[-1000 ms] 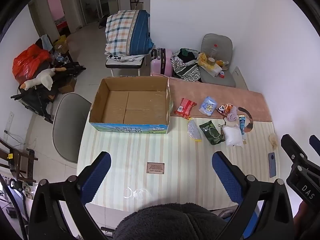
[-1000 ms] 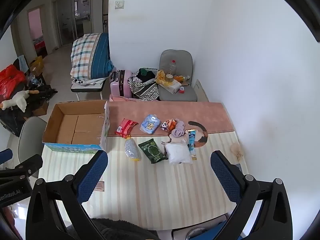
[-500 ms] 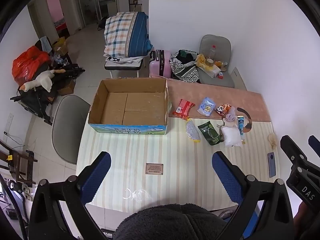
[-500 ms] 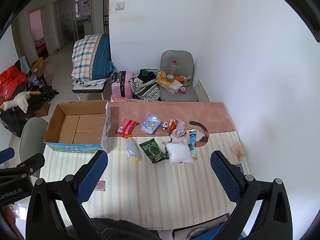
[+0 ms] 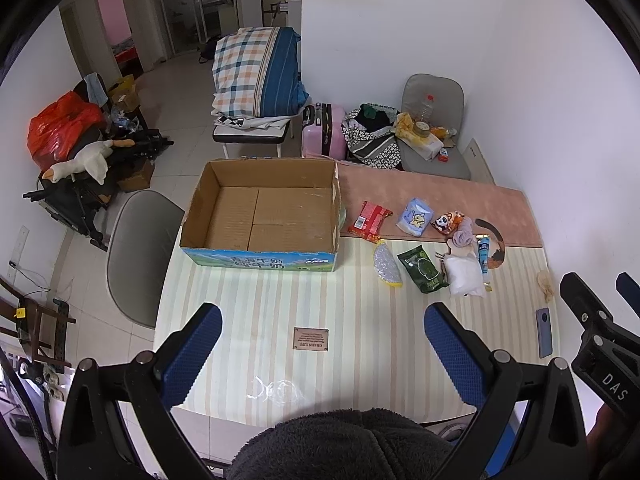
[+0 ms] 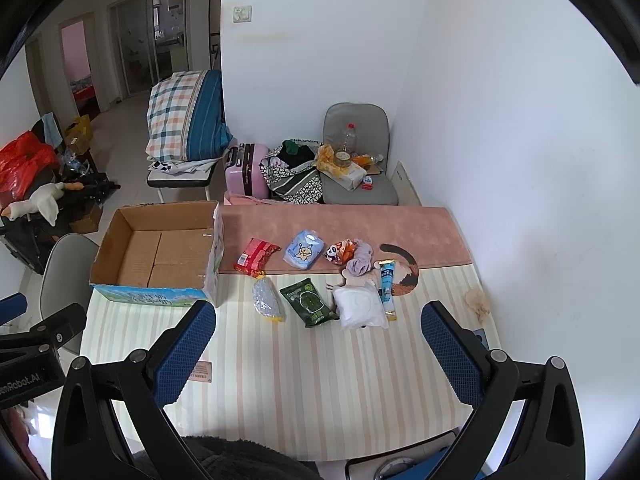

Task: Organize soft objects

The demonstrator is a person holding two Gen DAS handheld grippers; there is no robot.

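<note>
An empty cardboard box [image 5: 262, 216] [image 6: 160, 258] stands at the table's far left. To its right lie several soft packs: a red pack [image 5: 369, 222] [image 6: 256, 257], a blue tissue pack [image 5: 415, 216] [image 6: 304, 249], a panda pouch [image 6: 339, 251], a lilac cloth [image 6: 359, 263], a silver mesh pack [image 6: 266, 300], a green pack [image 5: 422, 268] [image 6: 309, 301], a white pack [image 5: 464, 275] [image 6: 360, 307] and a blue tube [image 6: 387, 288]. My left gripper [image 5: 322, 356] and right gripper [image 6: 318, 356] are both open and empty, high above the table's near edge.
A phone [image 5: 545, 332] and a beige fluff [image 6: 478, 304] lie near the table's right edge by the white wall. A pink mat [image 6: 360, 224] covers the far strip of the table. A grey chair [image 5: 140, 248] stands left of the table.
Both grippers have drifted slightly; the table objects sit a little lower in the views. Nothing was taken or moved.
</note>
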